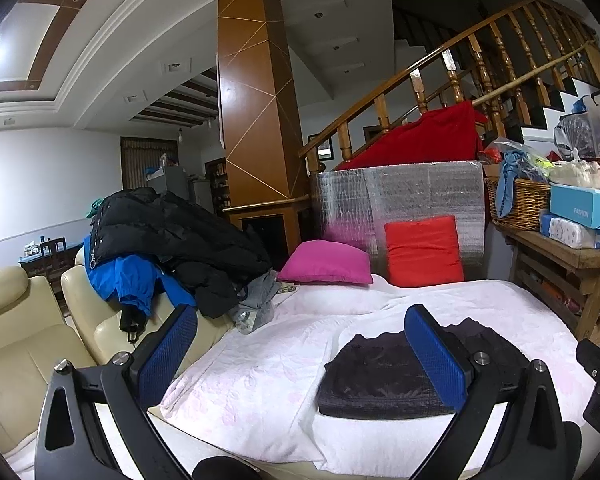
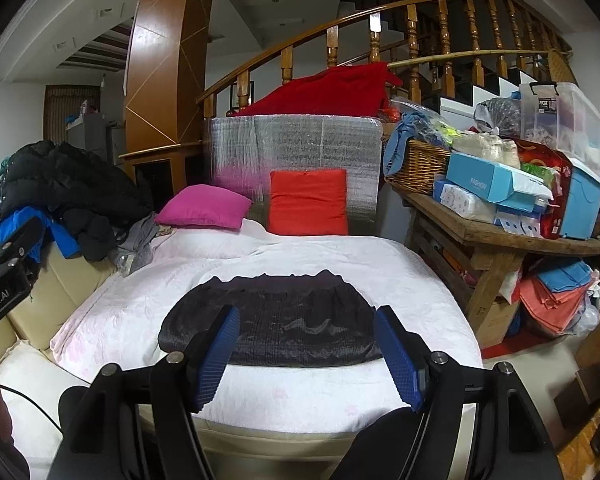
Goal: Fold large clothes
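My two sets of fingers hang spread and empty over the near edge of the bed (image 2: 112, 320), nothing between the blue pads of either the left fingers (image 1: 300, 356) or the right fingers (image 2: 306, 354). The dark garment (image 2: 272, 320) lies flat and already folded into a compact block on the pale cover, dead ahead at 12 o'clock from my right fingers and off toward 1 o'clock from my left, whose right-hand pad hides part of it. A heap of coats (image 1: 168, 236) — black over blue — slumps on the cream sofa (image 1: 16, 344) at 10 o'clock, with a pink pillow (image 2: 204, 211) and a red pillow (image 2: 308, 202) at the head of the bed. The risks, as I judge them: the fabric looks slick and thin, so a pinch at one layer could peel the fold open rather than lift the block whole; a pinch that goes too deep could take the bed cover with it. If I turn to the coats next, their bulk may spill off the sofa or drag the grey clothes (image 1: 256, 300) at the foot of the heap. My left fingers sit close to the sofa edge, so a quick swing could clip it. The loaded counter (image 2: 496, 236) at 2 o'clock crowds my right side.
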